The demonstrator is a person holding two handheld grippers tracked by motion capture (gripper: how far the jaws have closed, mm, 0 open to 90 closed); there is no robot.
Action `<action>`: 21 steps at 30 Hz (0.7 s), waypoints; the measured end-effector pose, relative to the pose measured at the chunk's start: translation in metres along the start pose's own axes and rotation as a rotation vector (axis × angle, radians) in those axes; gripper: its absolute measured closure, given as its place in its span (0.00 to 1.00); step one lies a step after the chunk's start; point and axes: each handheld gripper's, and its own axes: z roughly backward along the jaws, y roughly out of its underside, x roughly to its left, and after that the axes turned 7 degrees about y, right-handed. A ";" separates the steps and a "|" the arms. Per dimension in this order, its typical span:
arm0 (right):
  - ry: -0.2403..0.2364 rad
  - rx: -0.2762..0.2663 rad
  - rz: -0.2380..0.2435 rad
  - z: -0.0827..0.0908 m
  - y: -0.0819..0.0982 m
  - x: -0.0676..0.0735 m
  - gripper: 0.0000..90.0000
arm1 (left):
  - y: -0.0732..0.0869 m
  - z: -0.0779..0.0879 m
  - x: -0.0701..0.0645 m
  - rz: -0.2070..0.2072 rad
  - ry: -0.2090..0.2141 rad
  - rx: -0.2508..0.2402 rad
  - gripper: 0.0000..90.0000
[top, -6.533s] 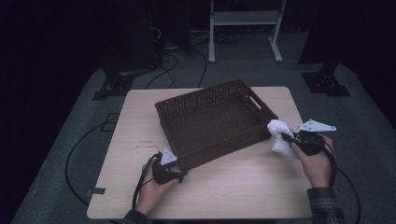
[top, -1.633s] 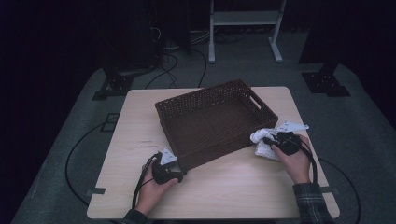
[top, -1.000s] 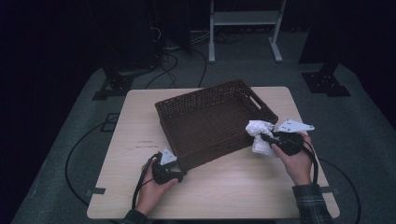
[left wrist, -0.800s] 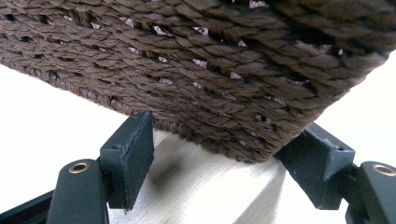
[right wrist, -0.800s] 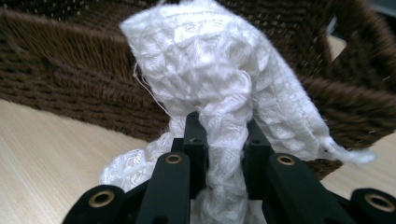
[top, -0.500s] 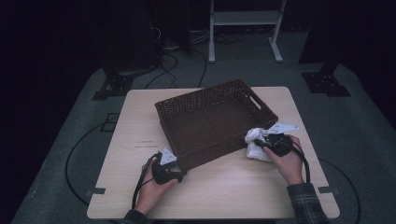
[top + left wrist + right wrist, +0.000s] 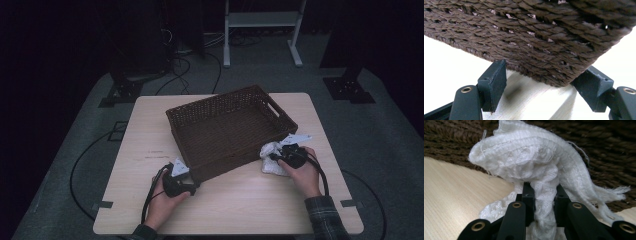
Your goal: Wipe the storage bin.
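Note:
A brown wicker basket [image 7: 227, 125] sits askew on the middle of the wooden table [image 7: 145, 135]. My left gripper [image 7: 180, 176] rests on the table at the basket's near left corner. Its jaws stand open on either side of that corner of the basket [image 7: 536, 42], with my left gripper [image 7: 545, 83] low against the woven wall. My right gripper [image 7: 281, 154] is shut on a crumpled white cloth [image 7: 271, 159] beside the basket's near right corner. In the right gripper view the white cloth [image 7: 529, 162] bulges above my right gripper [image 7: 545, 192], and part of it lies on the table.
A person's hands hold both grippers from the table's near edge, with black cables trailing back. Behind the table stand a white metal frame [image 7: 262, 20] and dark equipment stands on a grey floor. Bare tabletop lies left of and in front of the basket.
My right gripper carried the white cloth from the basket's right side leftward and down to the table by its near right corner. The left gripper stayed put.

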 end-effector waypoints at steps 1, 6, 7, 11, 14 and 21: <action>0.000 0.005 -0.001 -0.001 0.000 0.001 0.85 | 0.000 0.000 0.000 0.000 0.000 0.000 0.31; -0.009 0.028 0.005 -0.005 0.002 0.002 0.85 | 0.000 0.000 0.000 0.000 0.000 0.000 0.31; -0.010 0.034 0.008 -0.006 0.002 0.003 0.85 | 0.000 0.000 0.000 0.000 0.000 0.000 0.31; -0.014 0.060 0.034 -0.011 0.004 0.008 0.85 | 0.000 0.000 0.000 0.000 0.000 0.000 0.31; -0.012 0.067 0.056 -0.011 0.004 0.010 0.85 | 0.000 0.000 0.000 -0.001 0.000 0.000 0.31; -0.002 0.031 0.084 -0.002 0.001 0.013 0.85 | 0.000 0.000 0.000 -0.001 0.000 0.000 0.31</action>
